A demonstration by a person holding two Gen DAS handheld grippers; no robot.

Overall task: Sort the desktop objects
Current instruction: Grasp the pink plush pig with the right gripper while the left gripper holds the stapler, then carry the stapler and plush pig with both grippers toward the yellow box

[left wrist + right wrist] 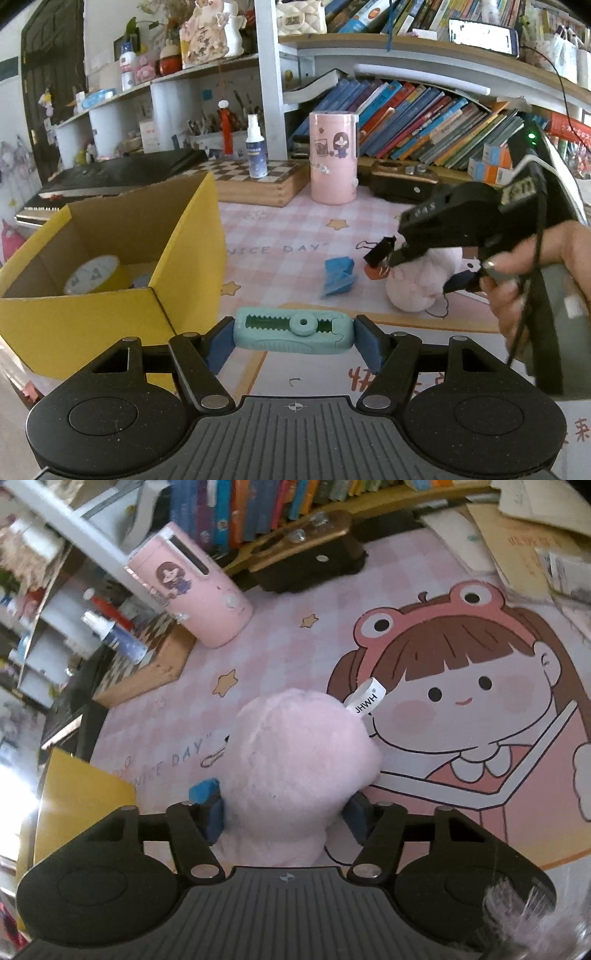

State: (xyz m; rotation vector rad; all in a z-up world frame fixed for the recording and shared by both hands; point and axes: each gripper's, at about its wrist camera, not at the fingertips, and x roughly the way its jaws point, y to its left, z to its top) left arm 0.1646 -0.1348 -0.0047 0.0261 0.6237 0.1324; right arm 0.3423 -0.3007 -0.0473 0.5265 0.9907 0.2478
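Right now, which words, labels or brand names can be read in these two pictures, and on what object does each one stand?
"NICE DAY": printed on the pink desk mat.
"JHWH": on the white tag sewn to the pink plush toy.
Red characters on the mat's near edge: cut off, not readable.
Book spines, spray bottle label, clock face in the yellow box: too small or blurred.

Open box (pixel 110 258) left of plush toy (pixel 417 284), clock (pixel 92 275) inside, cylinder (pixel 333 158) behind.

Soft daylight, fisheye-bent edges, glare at left, slight motion blur.
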